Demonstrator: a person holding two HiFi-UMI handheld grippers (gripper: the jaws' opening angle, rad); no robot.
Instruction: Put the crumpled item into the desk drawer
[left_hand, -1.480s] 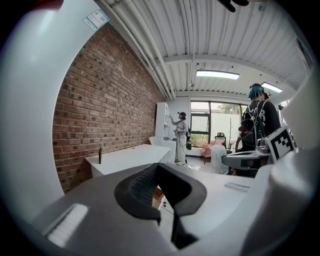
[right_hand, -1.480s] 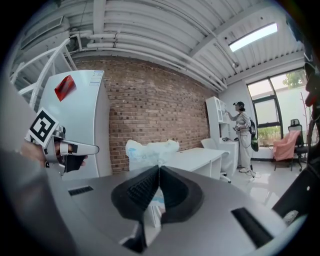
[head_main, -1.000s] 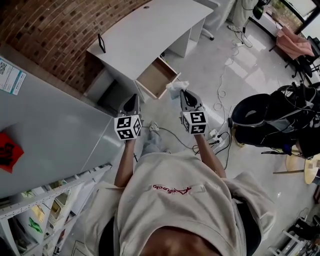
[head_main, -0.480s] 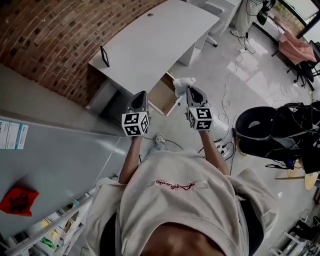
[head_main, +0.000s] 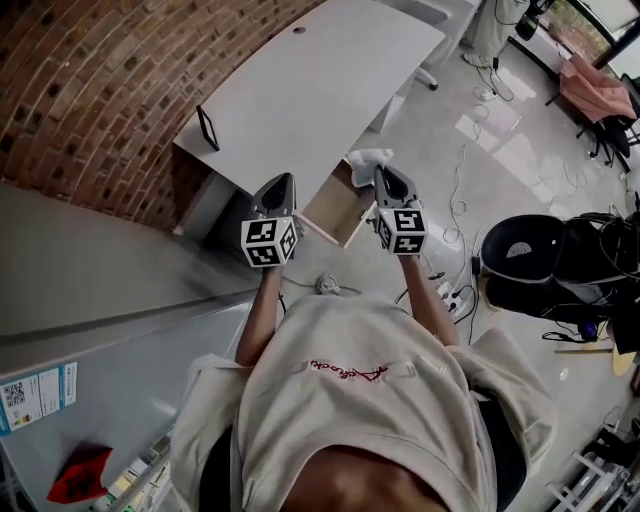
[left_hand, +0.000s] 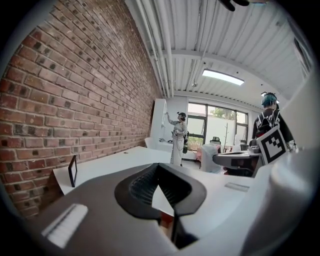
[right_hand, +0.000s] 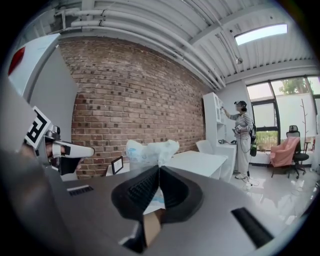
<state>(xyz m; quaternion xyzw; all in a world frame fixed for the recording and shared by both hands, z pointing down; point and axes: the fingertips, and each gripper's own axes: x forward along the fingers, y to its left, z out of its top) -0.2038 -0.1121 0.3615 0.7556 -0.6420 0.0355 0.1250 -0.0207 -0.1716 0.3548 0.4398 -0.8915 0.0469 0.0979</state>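
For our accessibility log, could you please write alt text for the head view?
Seen from above, a person holds the right gripper, shut on a crumpled white item, close to the open drawer of a white desk. The left gripper, shut and empty, is alongside; a brick wall stands behind the desk.

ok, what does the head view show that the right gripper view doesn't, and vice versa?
Head view only: the drawer standing open under the white desk, floor cables, the wearer's torso. The gripper view gives at most a brown sliver behind its jaws.
Right gripper view only: a second person by the windows, ceiling pipes, and the right gripper with jaws closed on the crumpled item, seen close.
Both: crumpled item, desk, brick wall, left gripper, the small frame on the desk.
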